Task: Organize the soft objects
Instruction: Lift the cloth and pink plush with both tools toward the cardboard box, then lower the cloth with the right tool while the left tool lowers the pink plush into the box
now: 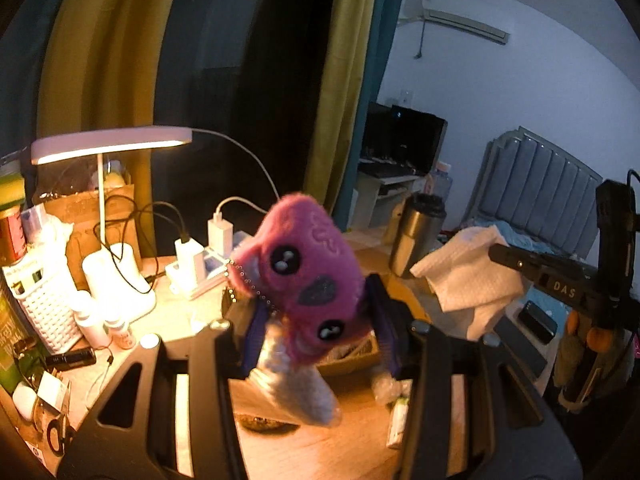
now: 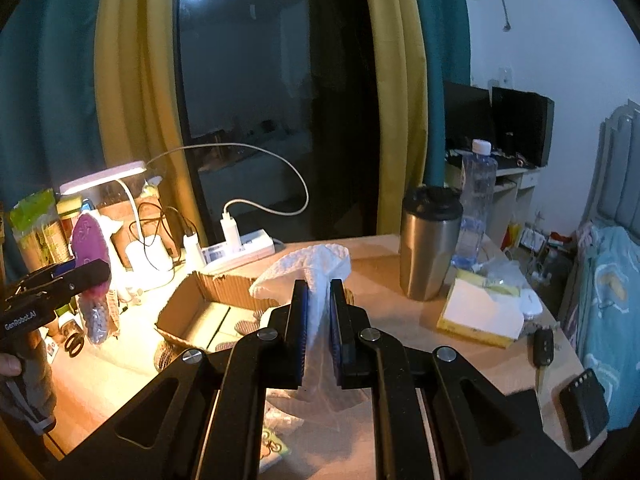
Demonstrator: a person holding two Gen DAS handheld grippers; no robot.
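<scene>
The left tongs are raised above the counter, jaws closed on a pink plush toy that hangs between them. The right tongs, also lifted, pinch a white tissue between nearly touching pads. From the right wrist view, the person's left hand appears, probably bare, wrapped around the left handle.
</scene>
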